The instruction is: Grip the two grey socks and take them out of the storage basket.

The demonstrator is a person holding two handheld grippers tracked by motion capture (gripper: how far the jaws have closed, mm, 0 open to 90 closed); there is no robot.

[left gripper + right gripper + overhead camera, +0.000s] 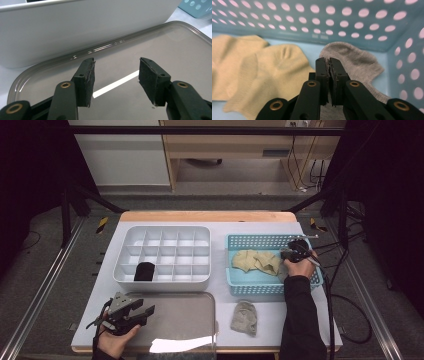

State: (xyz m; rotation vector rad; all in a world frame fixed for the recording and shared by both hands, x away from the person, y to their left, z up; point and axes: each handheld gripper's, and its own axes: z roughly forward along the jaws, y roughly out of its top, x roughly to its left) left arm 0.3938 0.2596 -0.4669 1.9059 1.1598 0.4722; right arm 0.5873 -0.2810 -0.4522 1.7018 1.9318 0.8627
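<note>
Soft, light, limp knit: grey sock (362,62) at right of the right gripper view, lying on the floor of the blue basket (240,285), best pinched at a raised fold or the cuff edge, likely to drape when lifted. Right gripper (329,75) with jaws pressed together, apparently on grey fabric. Beige socks (256,261) alongside in the basket. Black roll (144,271) in a lower-left cell of the white divider tray (165,231). Another grey sock (244,318) loose on the tabletop (220,220). Left gripper (116,75) spread, empty, over the grey tray (175,50).

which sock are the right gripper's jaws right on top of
The grey sock in the blue basket, beside the two beige socks. The right gripper is right over it, jaws together. Another grey sock lies on the table, outside the basket.
</note>
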